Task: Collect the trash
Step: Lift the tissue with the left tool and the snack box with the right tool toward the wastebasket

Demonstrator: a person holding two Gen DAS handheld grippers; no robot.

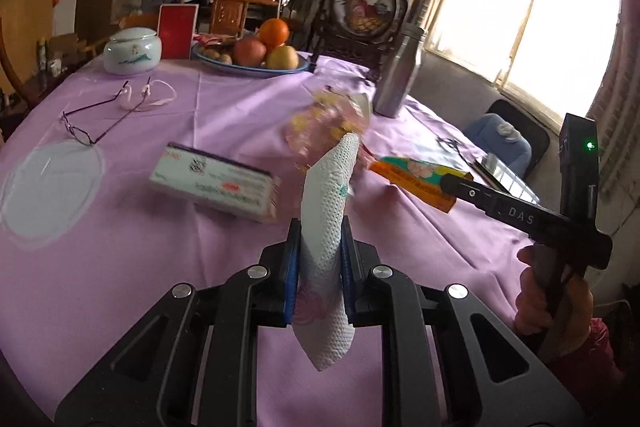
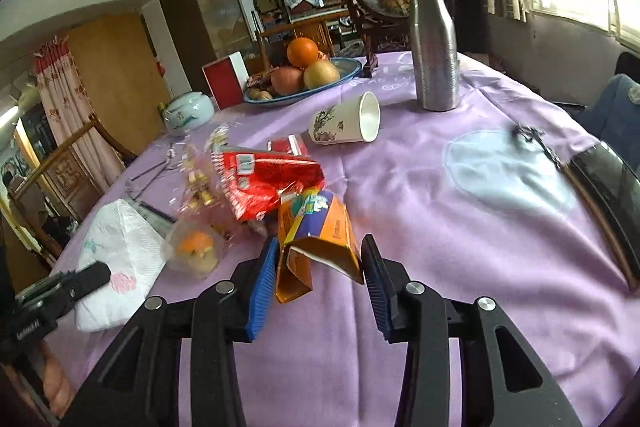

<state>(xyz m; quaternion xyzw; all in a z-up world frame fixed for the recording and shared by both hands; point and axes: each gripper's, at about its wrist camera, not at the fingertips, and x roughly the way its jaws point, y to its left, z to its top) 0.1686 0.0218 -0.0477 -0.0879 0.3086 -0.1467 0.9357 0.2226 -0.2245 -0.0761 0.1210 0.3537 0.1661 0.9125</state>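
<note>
Tablecloth (image 2: 440, 247): matt lilac cloth, creased. Napkin (image 1: 326, 227): white embossed paper, dimpled. Bottle (image 2: 434, 39): brushed metal, dull sheen. Snack bag (image 2: 264, 183): glossy red plastic. Carton (image 2: 320, 235): orange card, smooth.

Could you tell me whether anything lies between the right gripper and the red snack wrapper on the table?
Yes. The orange carton already sits between the right gripper's pads, directly in front of the red snack wrapper, so it blocks a straight reach.
</note>
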